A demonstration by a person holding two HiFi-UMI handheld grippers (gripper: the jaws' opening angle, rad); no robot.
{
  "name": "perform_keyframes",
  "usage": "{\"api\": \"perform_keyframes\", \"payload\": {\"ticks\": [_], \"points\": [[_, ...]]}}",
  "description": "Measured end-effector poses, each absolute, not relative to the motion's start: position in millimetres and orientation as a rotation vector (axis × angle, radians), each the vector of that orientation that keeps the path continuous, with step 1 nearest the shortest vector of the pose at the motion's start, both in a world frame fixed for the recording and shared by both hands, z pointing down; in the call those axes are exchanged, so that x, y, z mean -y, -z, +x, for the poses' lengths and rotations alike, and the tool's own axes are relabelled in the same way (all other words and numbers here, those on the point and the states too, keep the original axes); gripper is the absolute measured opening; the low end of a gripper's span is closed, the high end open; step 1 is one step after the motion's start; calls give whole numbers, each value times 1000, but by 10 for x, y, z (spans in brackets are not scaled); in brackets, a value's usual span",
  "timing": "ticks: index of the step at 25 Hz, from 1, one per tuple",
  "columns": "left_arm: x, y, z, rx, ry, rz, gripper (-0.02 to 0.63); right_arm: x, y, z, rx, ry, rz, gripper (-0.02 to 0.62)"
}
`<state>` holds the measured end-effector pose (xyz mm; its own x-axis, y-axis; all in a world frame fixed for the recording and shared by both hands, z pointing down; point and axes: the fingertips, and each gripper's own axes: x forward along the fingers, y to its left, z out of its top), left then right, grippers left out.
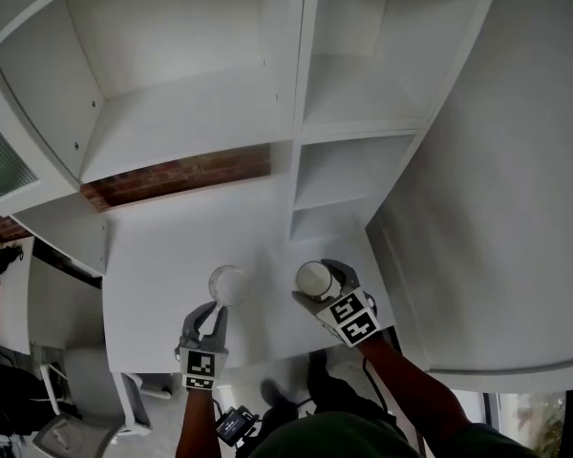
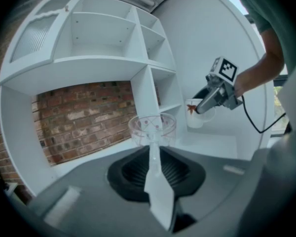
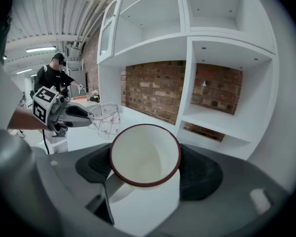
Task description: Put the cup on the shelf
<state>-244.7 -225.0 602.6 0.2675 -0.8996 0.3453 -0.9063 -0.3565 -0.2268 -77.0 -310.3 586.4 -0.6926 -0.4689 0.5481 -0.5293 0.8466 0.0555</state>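
Brick wall (image 3: 153,90) behind white shelf (image 3: 153,48)

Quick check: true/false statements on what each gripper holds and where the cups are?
The right gripper holds a white mug with a dark red rim. True.
The left gripper is empty. False: it pinches the wall of a clear cup.
The white mug stands on a shelf. False: it sits between the jaws, short of the shelf unit.
A brick wall shows behind the open lower bay. True.
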Motion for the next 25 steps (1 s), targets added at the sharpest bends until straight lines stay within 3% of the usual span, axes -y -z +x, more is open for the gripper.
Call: {"api": "perform_keyframes", "payload": {"ticks": [25], "points": [[3290, -5017, -1098, 1700, -371, 2742, 55, 3378, -4066, 99, 2513, 3, 814, 397]]}}
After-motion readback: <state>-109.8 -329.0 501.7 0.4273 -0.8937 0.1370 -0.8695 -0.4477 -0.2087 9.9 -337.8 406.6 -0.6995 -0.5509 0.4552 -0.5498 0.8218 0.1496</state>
